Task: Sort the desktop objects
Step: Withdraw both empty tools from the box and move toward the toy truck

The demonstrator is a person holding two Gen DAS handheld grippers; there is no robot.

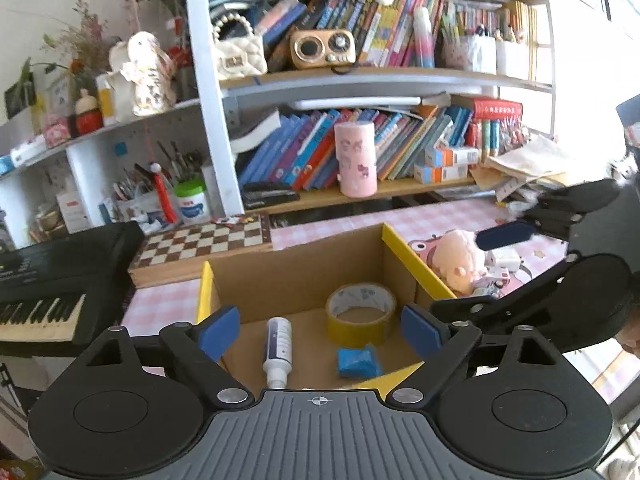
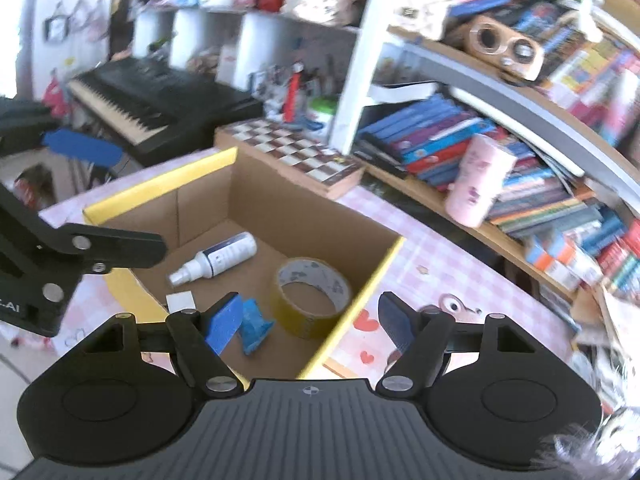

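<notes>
my left gripper hangs above the near rim of the cardboard box, fingers spread wide with nothing between them. my right gripper sits over the box's right near corner, its fingers also apart and empty; the view there is a bit smeared.

inside the box lie three sorted things: a white spray bottle on its side toward the left, a roll of yellow tape flat on the floor toward the right wall, and a small blue packet just in front of the tape. a little white slip shows near the bottle in the right view. i judge these were put low and flat so they will not roll or tip.

still out on the pink checked counter, beyond the box's right wall, sits a pink plush toy with small white items just beside it; those look like what is left to sort.

the yellow flaps stand up, so any reach toward the plush must clear that right edge. the chessboard and keyboard crowd the far left; open room lies to the right.
</notes>
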